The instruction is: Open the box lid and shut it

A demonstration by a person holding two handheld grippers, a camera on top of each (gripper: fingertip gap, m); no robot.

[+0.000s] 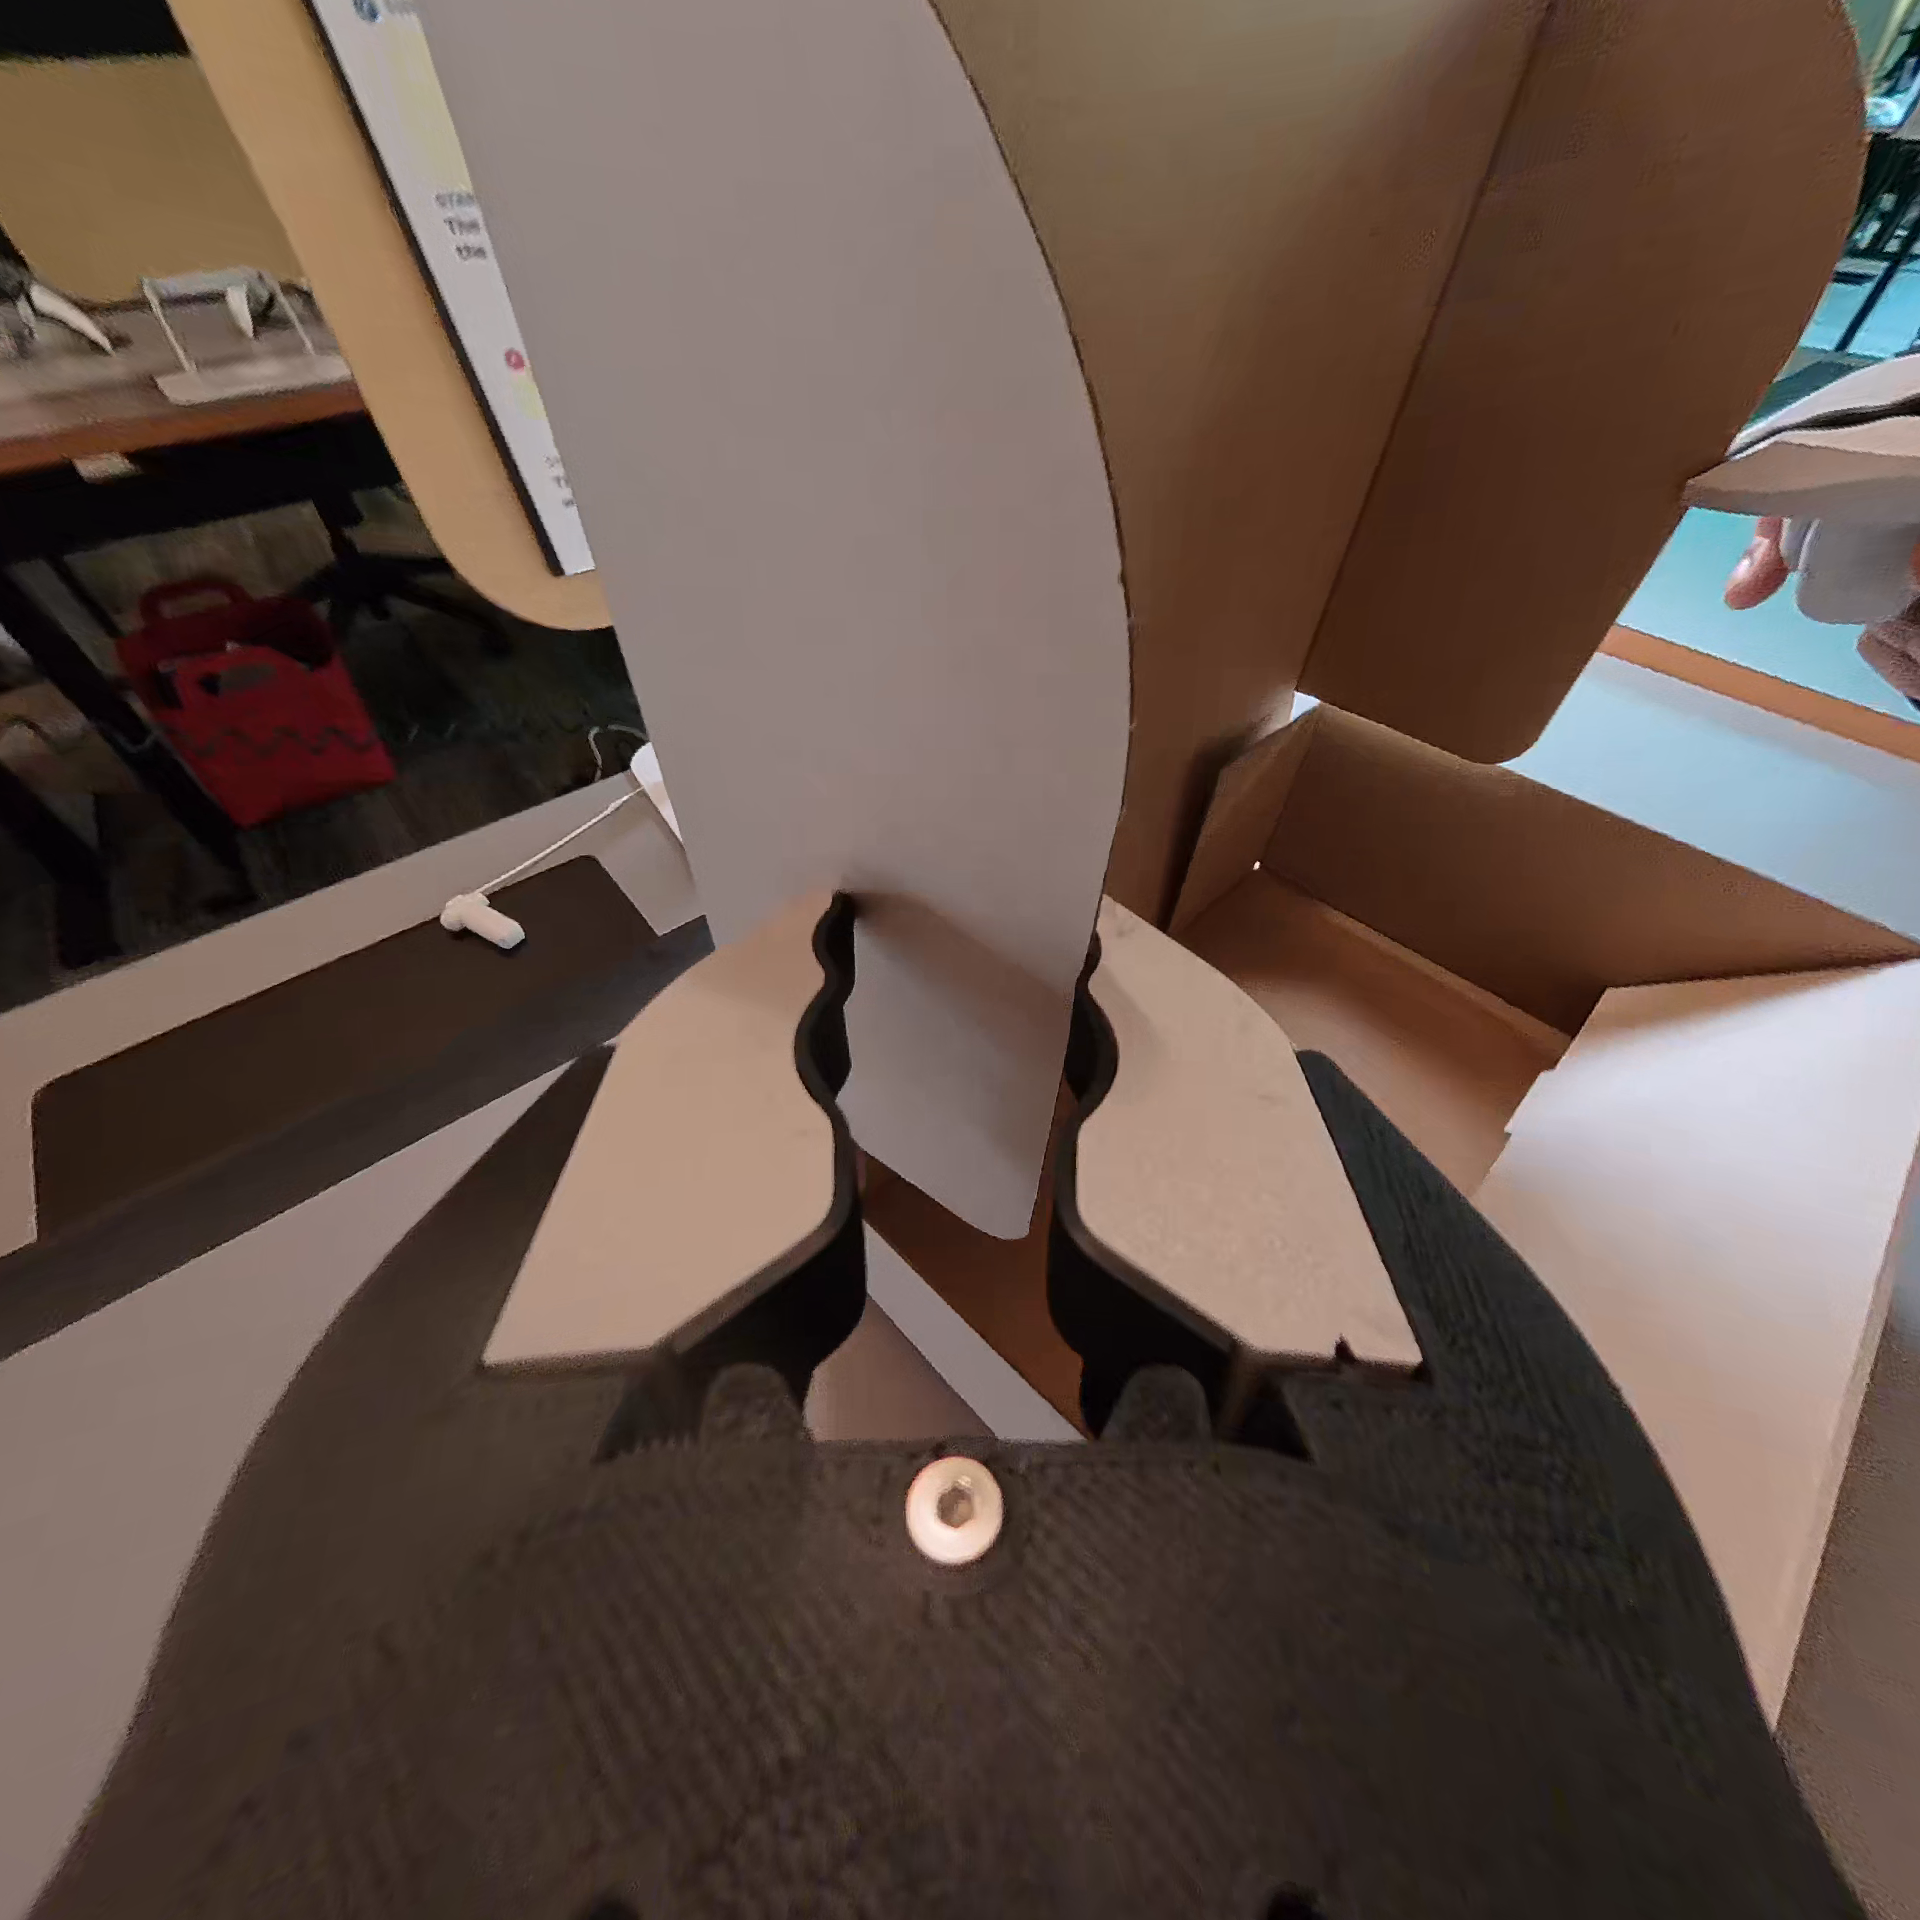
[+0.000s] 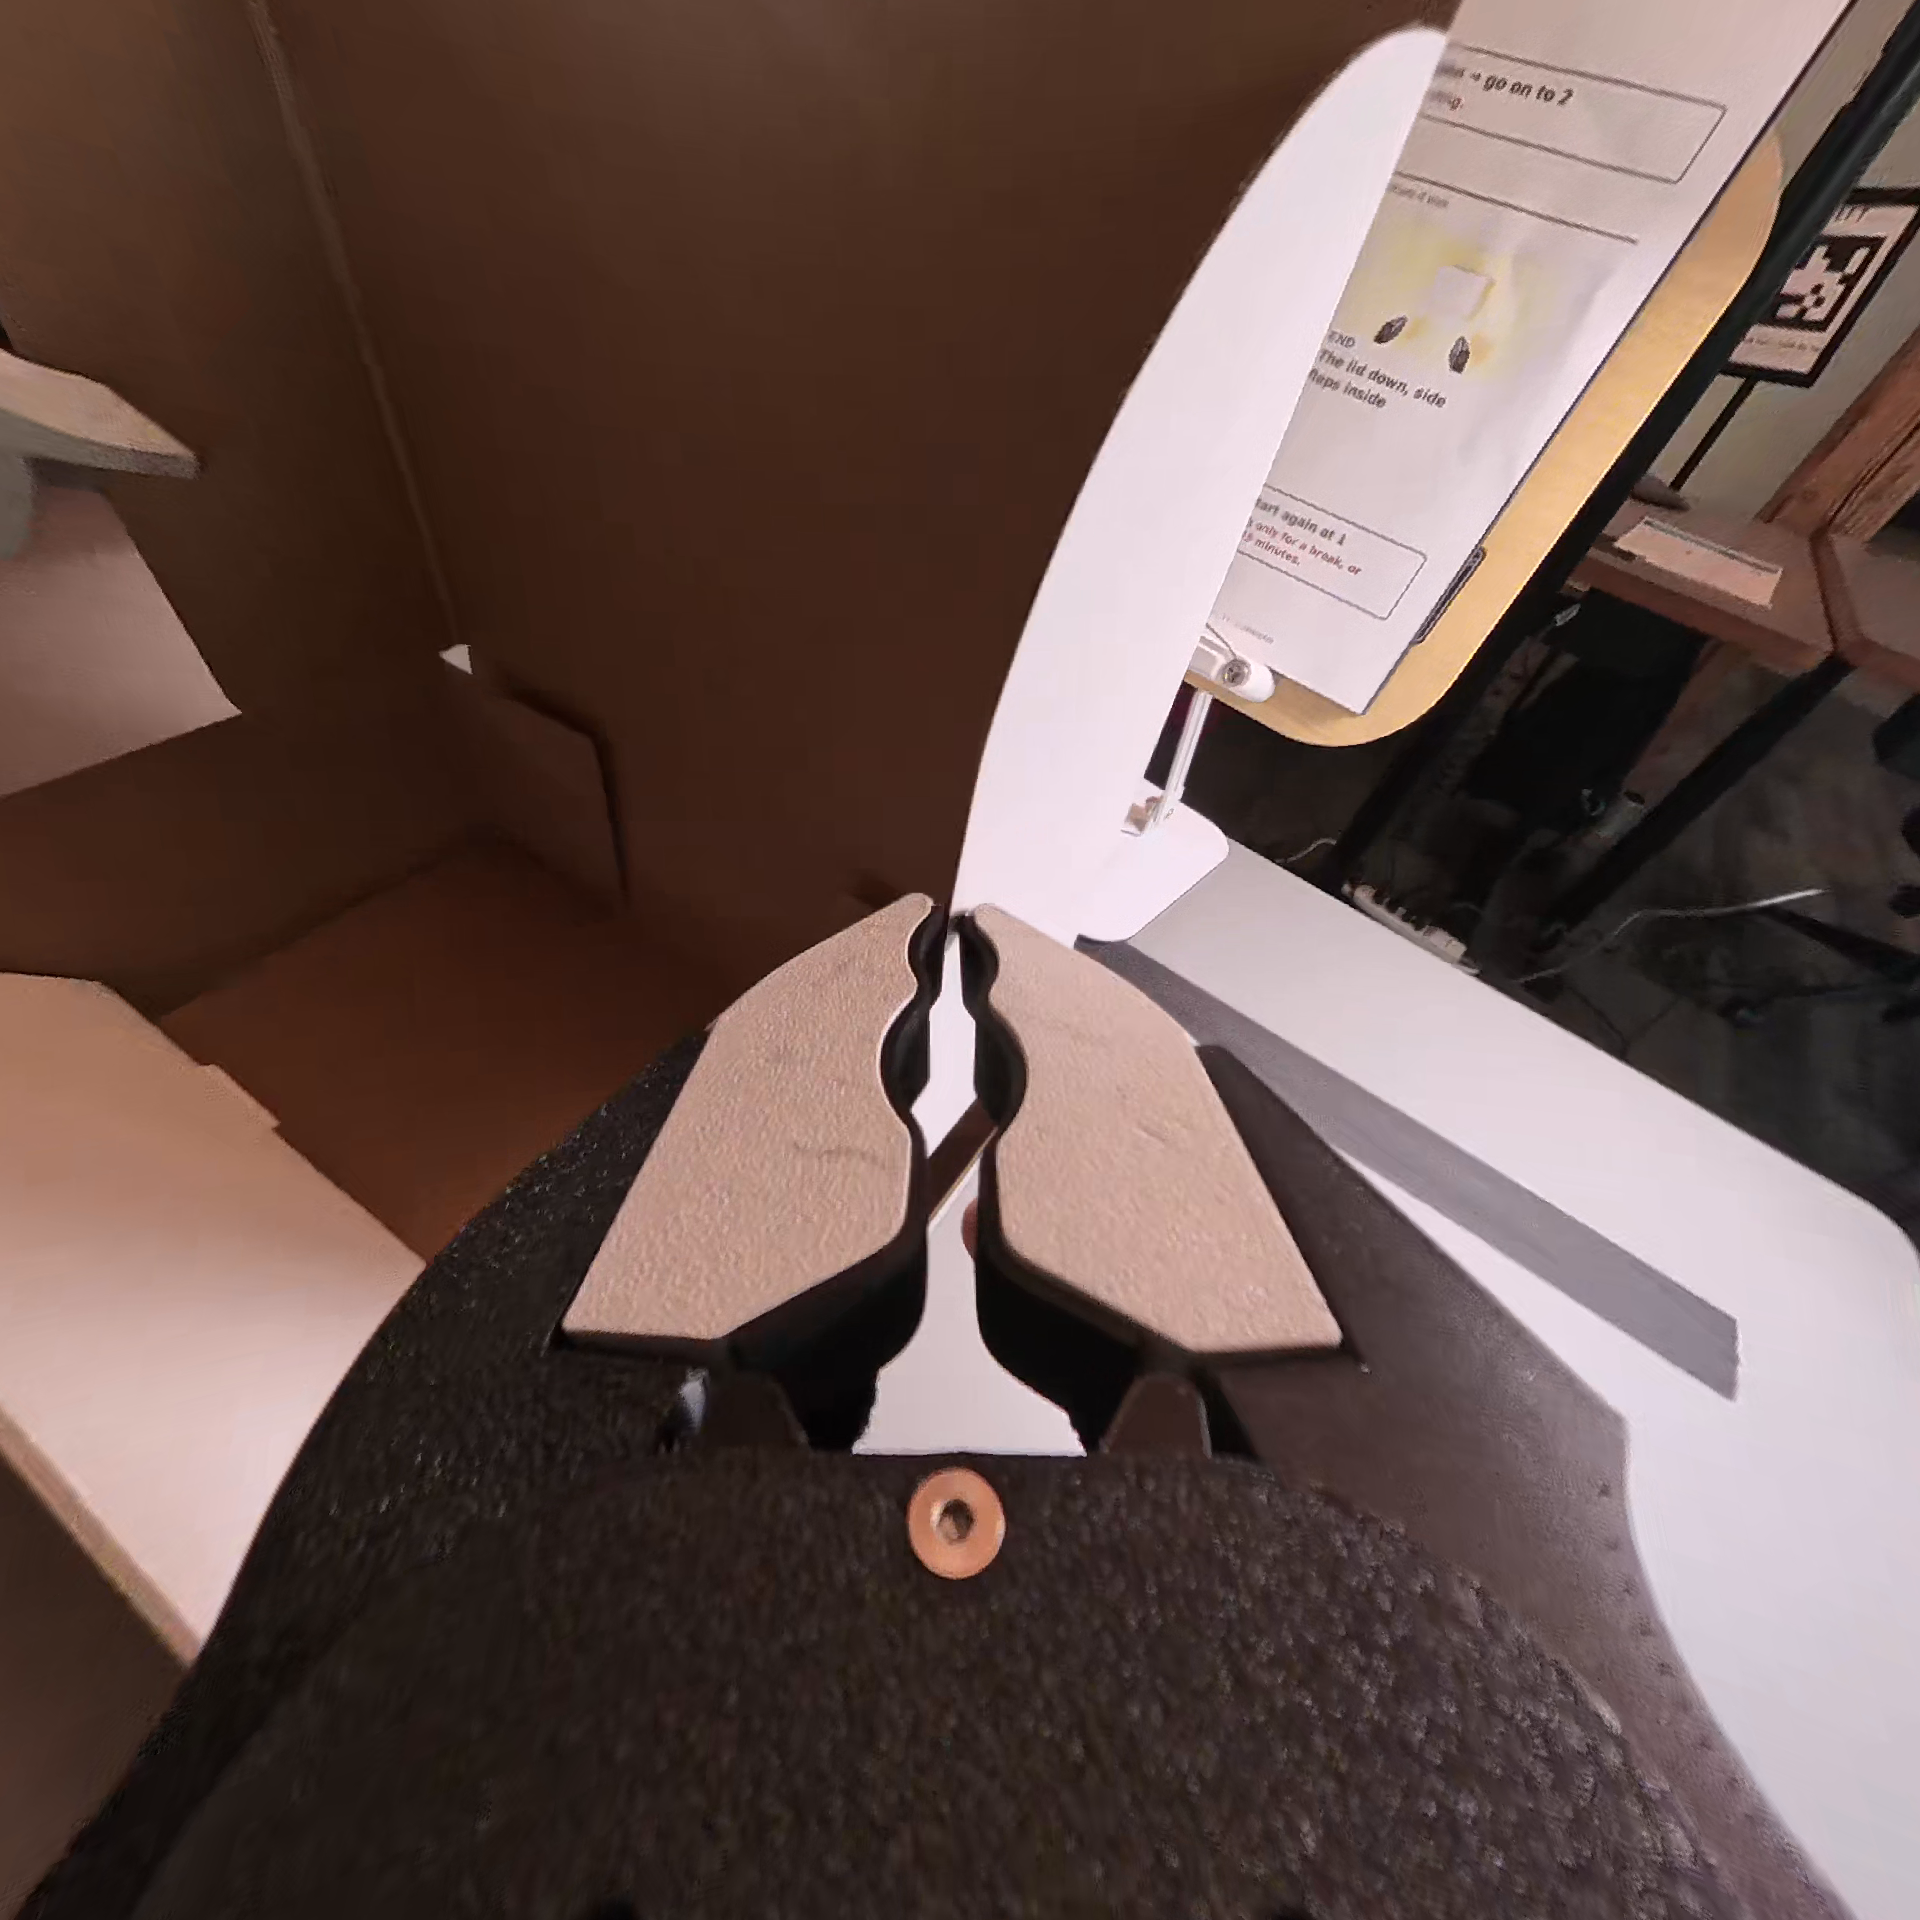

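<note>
A cardboard box (image 1: 1434, 852), white outside and brown inside, stands open on the table, its lid (image 1: 1247, 312) raised upright. My left gripper (image 1: 961, 925) is open, and the lid's white left side flap (image 1: 831, 520) hangs slanted between its fingers (image 1: 717, 1143). In the right wrist view the box interior (image 2: 416, 935) is at the left and the lid (image 2: 727, 312) rises behind it. My right gripper (image 2: 951, 920) is shut on the lower edge of the lid's white right side flap (image 2: 1195, 520), pinched at the fingertips.
The white table (image 2: 1558, 1143) carries a dark tape strip (image 2: 1455, 1195). A sheet on a board (image 2: 1455, 364) stands behind on a white stand (image 2: 1174, 842). A white plug with cable (image 1: 483, 920) lies at the left. A red bag (image 1: 260, 707) is on the floor. A person's hand (image 1: 1756, 566) holds papers at far right.
</note>
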